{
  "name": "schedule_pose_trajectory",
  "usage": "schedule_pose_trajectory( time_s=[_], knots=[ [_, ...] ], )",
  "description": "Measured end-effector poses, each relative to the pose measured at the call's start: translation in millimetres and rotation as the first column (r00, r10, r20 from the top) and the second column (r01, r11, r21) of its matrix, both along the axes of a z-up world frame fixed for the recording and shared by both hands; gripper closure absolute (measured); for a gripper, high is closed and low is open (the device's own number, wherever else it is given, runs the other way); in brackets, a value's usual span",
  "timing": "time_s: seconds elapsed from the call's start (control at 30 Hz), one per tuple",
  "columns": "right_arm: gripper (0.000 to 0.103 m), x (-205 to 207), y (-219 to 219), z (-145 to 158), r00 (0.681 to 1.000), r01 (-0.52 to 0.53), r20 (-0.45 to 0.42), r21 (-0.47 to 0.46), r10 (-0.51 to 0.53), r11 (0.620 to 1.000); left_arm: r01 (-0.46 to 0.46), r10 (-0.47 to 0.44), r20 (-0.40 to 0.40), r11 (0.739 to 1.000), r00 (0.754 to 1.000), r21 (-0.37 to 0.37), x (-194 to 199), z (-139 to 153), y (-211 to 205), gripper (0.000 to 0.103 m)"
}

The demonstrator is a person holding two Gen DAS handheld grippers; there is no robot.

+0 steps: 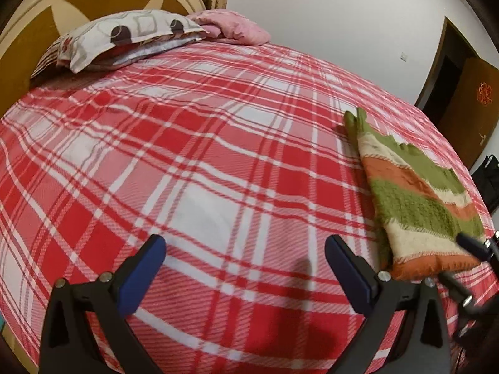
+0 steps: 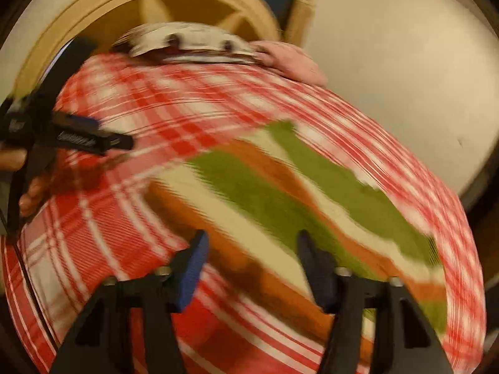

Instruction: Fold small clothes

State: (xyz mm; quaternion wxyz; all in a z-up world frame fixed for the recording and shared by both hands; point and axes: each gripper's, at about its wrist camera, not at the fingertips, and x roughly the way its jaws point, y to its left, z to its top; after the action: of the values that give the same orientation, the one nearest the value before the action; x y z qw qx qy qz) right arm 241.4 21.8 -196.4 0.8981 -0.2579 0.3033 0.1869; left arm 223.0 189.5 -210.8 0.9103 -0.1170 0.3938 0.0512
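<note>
The right gripper (image 2: pixel 252 268) sits nearest its camera, jaws apart with nothing pressed between them, and the near end of the cloth (image 2: pixel 280 199) lies just beyond and partly between its fingers; that view is smeared by motion, so whether a pad touches the fabric cannot be told; the cloth, striped green, orange and cream and already doubled over, rests flat on the bed (image 1: pixel 187 155) with its checked red-and-white cover; seen from the left wrist view, the cloth (image 1: pixel 418 205) lies off to the right of the left gripper (image 1: pixel 244 258), whose jaws stand wide apart over bare cover with nothing in them; the cloth's long axis runs from its orange hem near the foot of the bed away toward the far side, slanting slightly, with a narrow green tip at its far end; relative to the cloth, the right gripper is at the near short end and almost on top of it, while the left gripper is beside the near-left corner but clear of the fabric; so the right hand is plainly the nearer; in my judgement the coming fold turns on taking that near hem and carrying it along the long axis toward the green tip; the pillows (image 1: pixel 124 37) lie well beyond the cloth, at the headboard.
</note>
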Motion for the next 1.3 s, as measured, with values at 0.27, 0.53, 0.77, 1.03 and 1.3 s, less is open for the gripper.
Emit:
schedule_pose_trajectory(
  time_s=[0.27,0.53,0.77,1.03,1.3],
  knots=[
    [0.054,2.0,48.3,-22.1,0.997,-0.043,0.055,-0.122,0.050,0.992,0.066,-0.064,0.031,0.996,0.997,-0.058,-2.6,-1.5,5.2,0.000],
    [0.095,9.3,46.5,-25.1,0.997,-0.026,0.064,-0.075,0.031,0.997,0.141,-0.135,0.053,0.979,0.989,-0.146,16.4,7.3,13.3,0.000],
    [0.095,11.7,34.1,-20.8,1.000,-0.009,0.028,0.023,0.008,1.000,0.231,-0.219,0.079,0.948,0.973,-0.217,73.4,21.2,3.2,0.001],
    [0.095,16.5,30.5,-23.7,1.000,0.001,0.001,0.051,-0.001,0.999,0.362,-0.358,0.073,0.873,0.931,-0.328,146.4,17.8,-40.4,0.005],
    [0.095,21.9,27.0,-24.4,1.000,0.007,-0.024,0.072,-0.005,0.997,0.418,-0.437,0.020,0.843,0.899,-0.339,193.9,4.9,-76.5,0.026]
  ],
)
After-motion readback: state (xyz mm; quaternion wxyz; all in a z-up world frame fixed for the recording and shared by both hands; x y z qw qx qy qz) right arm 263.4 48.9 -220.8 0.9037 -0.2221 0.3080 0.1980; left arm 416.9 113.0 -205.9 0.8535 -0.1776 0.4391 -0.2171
